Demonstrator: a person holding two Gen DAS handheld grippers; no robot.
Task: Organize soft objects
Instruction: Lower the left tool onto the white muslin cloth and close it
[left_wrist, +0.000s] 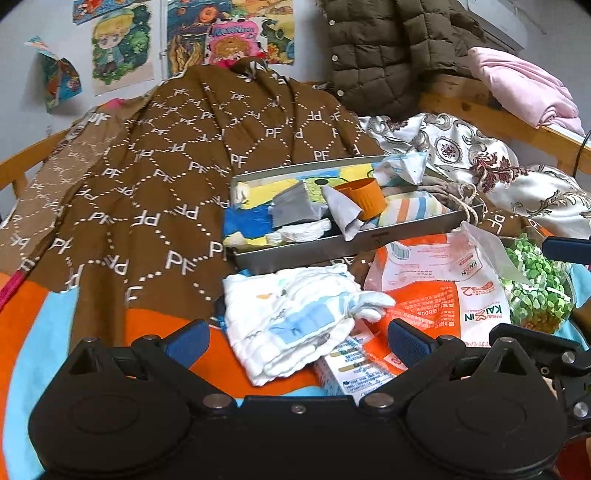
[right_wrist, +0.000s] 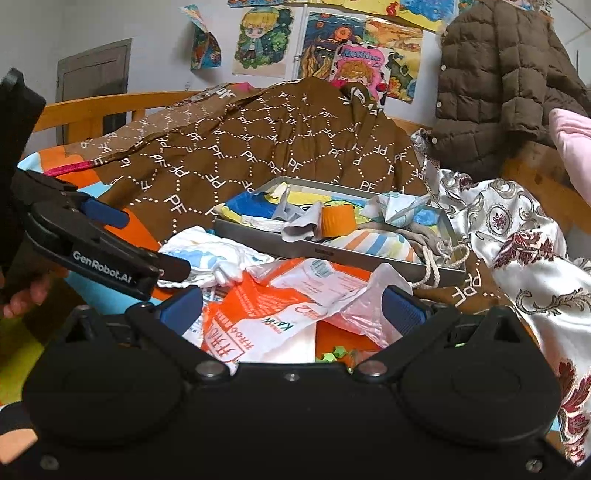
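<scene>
A folded white baby cloth (left_wrist: 291, 321) with pale blue print lies on the orange bedding, partly over a small printed box (left_wrist: 351, 369). My left gripper (left_wrist: 297, 343) is open, its blue pads standing wide on either side of the cloth's near edge. The right wrist view shows that left gripper (right_wrist: 157, 243) beside the same cloth (right_wrist: 207, 258). My right gripper (right_wrist: 291, 308) is open, low over a crumpled orange-and-white plastic bag (right_wrist: 266, 314). Behind these, a metal tray (left_wrist: 295, 254) holds an orange cup (left_wrist: 364, 197), grey and striped cloths and some rope.
A brown "PF" blanket (left_wrist: 166, 177) covers the bed at the left and back. Floral satin fabric (left_wrist: 480, 158) lies to the right, and a bag of green pieces (left_wrist: 535, 284) sits at the right edge. A quilted brown jacket (left_wrist: 388, 48) and a pink cloth (left_wrist: 528, 85) rest on the wooden frame.
</scene>
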